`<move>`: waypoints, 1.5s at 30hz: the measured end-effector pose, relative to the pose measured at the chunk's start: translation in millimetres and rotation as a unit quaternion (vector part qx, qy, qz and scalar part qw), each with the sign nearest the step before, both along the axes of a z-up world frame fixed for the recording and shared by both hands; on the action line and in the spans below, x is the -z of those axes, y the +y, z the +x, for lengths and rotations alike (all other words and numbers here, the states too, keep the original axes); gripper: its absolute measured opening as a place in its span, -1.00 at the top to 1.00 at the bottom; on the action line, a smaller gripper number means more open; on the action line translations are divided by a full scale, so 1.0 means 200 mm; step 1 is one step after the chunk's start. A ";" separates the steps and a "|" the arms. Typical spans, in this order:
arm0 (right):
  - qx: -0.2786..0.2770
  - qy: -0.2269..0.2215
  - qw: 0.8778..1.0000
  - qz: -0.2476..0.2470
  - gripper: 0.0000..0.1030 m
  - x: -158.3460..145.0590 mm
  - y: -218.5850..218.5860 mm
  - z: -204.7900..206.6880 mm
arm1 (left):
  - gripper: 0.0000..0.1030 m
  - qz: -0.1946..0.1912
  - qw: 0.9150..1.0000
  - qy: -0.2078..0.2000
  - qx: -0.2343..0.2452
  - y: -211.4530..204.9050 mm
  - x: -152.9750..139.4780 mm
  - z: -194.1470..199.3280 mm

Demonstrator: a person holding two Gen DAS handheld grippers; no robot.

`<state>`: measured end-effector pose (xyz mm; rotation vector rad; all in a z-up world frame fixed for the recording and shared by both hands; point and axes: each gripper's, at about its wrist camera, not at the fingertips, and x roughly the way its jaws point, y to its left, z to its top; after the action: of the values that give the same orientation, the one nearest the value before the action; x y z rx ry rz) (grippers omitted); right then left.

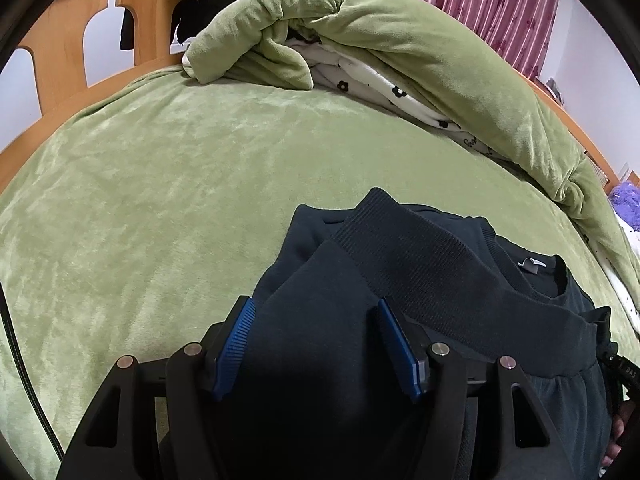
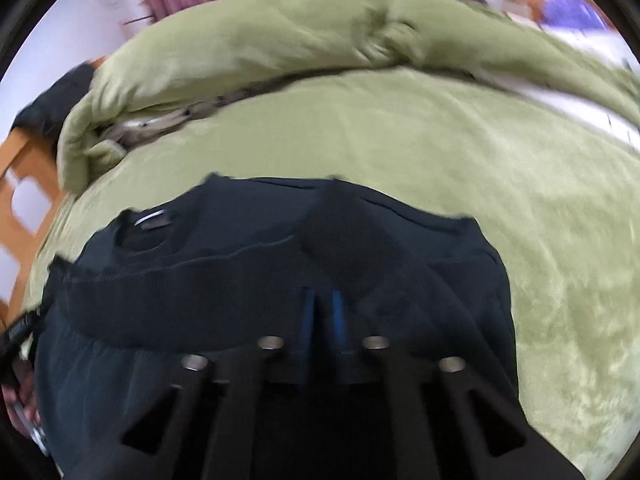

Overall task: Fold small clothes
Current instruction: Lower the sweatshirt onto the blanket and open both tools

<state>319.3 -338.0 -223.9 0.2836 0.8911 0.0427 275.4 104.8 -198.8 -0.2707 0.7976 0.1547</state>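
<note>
Right claw (image 2: 322, 316) is pinching the dark sweatshirt (image 2: 280, 248) on the green bed (image 2: 520, 184); left claw (image 1: 316, 340) is gaping around fabric; the thin pinch may be slipping, undoing the fold.

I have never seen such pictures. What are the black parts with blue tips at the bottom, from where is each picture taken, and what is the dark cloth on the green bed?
No robot is here: a person holds two hand tools, each with two blue-padded fingers and its own camera looking along them. In the left tool's picture, the left gripper stands apart around a fold of the dark sweatshirt, which lies on the green bedcover. In the right tool's blurred picture, the right gripper is closed; cloth between its pads cannot be made out. A rolled green blanket lies behind.
</note>
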 end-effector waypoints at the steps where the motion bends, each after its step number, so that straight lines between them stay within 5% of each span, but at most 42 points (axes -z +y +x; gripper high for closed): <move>1: 0.004 0.004 1.000 0.015 1.00 0.01 -0.03 0.01 | -0.19 0.000 1.000 0.001 0.000 0.00 0.00 0.00; 9: 0.007 0.001 1.000 0.021 0.98 0.01 -0.03 -0.02 | -0.19 0.009 1.000 0.002 0.010 -0.03 -0.01 -0.05; 15: 0.016 -0.024 0.999 -0.044 0.44 -0.09 0.05 -0.21 | -0.19 0.012 0.999 -0.005 0.038 -0.08 -0.06 -0.16; 22: -0.037 -0.068 0.996 -0.034 0.42 -0.24 0.36 -0.44 | -0.19 0.033 0.998 -0.027 0.051 -0.09 -0.18 -0.41; 27: -0.073 -0.080 0.992 -0.071 0.42 -0.24 0.64 -0.62 | -0.19 0.044 0.997 -0.042 0.056 -0.06 -0.23 -0.59; 37: -0.084 -0.052 0.992 -0.075 0.38 -0.13 0.87 -0.82 | -0.19 0.017 0.998 -0.040 0.046 0.06 -0.21 -0.83; 45: -0.050 -0.052 0.994 -0.076 0.30 -0.13 0.88 -0.75 | -0.19 -0.048 0.996 -0.022 0.071 0.12 -0.06 -0.96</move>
<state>168.4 -162.5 -197.9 0.0933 0.8003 0.0813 83.2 127.9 -186.9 -0.3054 0.7790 -0.0229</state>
